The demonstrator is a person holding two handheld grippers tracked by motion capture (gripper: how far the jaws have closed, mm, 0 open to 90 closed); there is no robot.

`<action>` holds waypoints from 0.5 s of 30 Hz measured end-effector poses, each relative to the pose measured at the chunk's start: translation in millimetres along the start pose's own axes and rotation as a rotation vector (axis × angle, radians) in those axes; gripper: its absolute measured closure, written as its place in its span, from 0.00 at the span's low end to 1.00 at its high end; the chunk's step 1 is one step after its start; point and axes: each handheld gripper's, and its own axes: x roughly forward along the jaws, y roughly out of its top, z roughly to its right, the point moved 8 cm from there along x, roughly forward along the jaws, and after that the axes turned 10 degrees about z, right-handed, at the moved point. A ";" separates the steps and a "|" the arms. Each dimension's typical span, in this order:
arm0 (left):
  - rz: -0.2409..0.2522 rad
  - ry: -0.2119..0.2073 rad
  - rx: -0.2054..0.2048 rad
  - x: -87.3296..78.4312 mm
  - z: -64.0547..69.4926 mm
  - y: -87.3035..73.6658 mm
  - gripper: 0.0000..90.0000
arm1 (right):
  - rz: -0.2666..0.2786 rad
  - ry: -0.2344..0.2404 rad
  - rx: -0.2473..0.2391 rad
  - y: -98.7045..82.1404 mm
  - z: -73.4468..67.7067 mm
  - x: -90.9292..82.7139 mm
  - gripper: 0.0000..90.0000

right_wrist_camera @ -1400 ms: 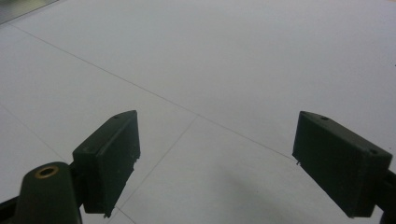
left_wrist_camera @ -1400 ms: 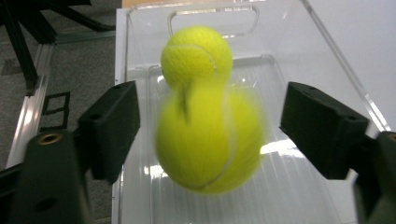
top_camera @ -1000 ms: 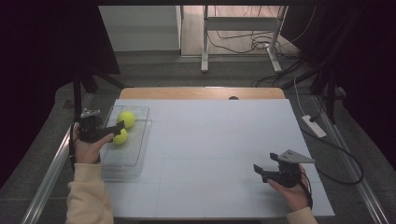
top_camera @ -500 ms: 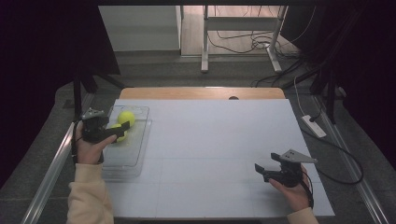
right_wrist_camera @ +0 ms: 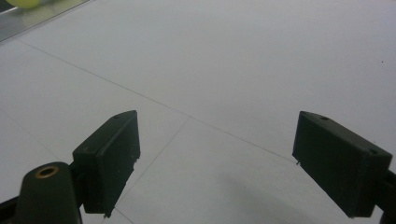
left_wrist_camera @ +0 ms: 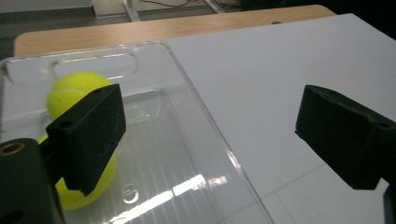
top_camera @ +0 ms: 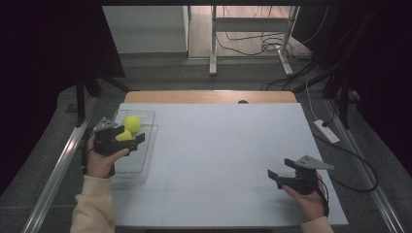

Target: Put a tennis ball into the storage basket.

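**Two balls in the tray, L fingers just beside the near one**

Far left of the desk (top_camera: 228,145) sits a clear tray (top_camera: 145,145). Two yellow-green balls lie inside it, at the far end. The far ball (top_camera: 131,123) rests near the tray's back wall, by the handle slot. The near ball (top_camera: 124,136) lies just in front of it, and the two look like they touch.

The left gripper (top_camera: 131,138) hovers over the tray, held in the left hand (top_camera: 99,158), which comes up from the bottom edge and points to the right across the tray. Its fingers (left_wrist_camera: 91,135) are spread wide and have just closed in a little, w/ nothing b/w them. In the left gripper view the near ball (left_wrist_camera: 86,186) is not in the gap. It sits off to the left, behind and under the left finger, and the gap looks at bare tray floor and white desk. So the big thing for the next move, I think: the hand must swing left to get a ball b/w the fingers. A ball is round, so no long side to line up with.

The right gripper (top_camera: 277,175) is way over at the near right of the desk, well apart from the tray. Its fingers (right_wrist_camera: 109,156) are spread wide too, pinching nothing, low over bare desk. The left hand is much nearer the balls.
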 end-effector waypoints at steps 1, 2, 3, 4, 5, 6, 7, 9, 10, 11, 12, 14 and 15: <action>0.000 -0.005 0.006 0.0 3.0 -2.9 0.11 | 0.000 0.000 0.001 -0.1 0.2 -0.3 0.17; 0.000 -0.011 0.010 0.2 5.6 -5.6 0.11 | 0.001 -0.001 0.001 -0.2 0.5 -0.6 0.17; -0.005 -0.022 0.016 0.3 8.7 -8.9 0.11 | 0.000 -0.002 0.004 -0.4 0.6 -1.2 0.17; -0.001 -0.028 0.014 1.0 12.0 -11.9 0.11 | 0.002 -0.004 0.003 -0.3 1.3 -1.8 0.17; -0.005 -0.035 0.019 1.4 13.9 -14.0 0.11 | 0.002 -0.007 0.005 -0.2 2.0 -2.2 0.16; -0.005 -0.035 0.019 1.4 13.9 -14.0 0.11 | 0.002 -0.007 0.005 -0.2 2.0 -2.2 0.16; -0.006 -0.039 0.022 1.4 16.0 -15.8 0.11 | 0.003 -0.008 0.007 -0.1 2.1 -2.4 0.16; -0.006 -0.056 0.027 0.4 20.8 -19.0 0.11 | 0.004 -0.007 0.007 0.4 2.0 -2.7 0.16; -0.008 -0.071 0.030 -0.6 23.6 -21.0 0.11 | 0.005 -0.003 0.009 0.9 1.8 -3.1 0.16; -0.011 -0.078 0.035 -1.1 25.0 -22.3 0.11 | 0.010 0.001 0.014 2.1 1.6 -4.0 0.16; -0.013 -0.087 0.041 -2.3 26.9 -24.4 0.11 | 0.012 -0.001 0.016 2.8 2.0 -5.0 0.16; -0.012 -0.103 0.042 -4.8 29.8 -27.6 0.11 | 0.021 -0.002 0.019 4.9 3.7 -7.2 0.16; -0.013 -0.107 0.040 -6.0 31.3 -29.6 0.11 | 0.027 -0.007 0.021 5.8 4.6 -8.3 0.16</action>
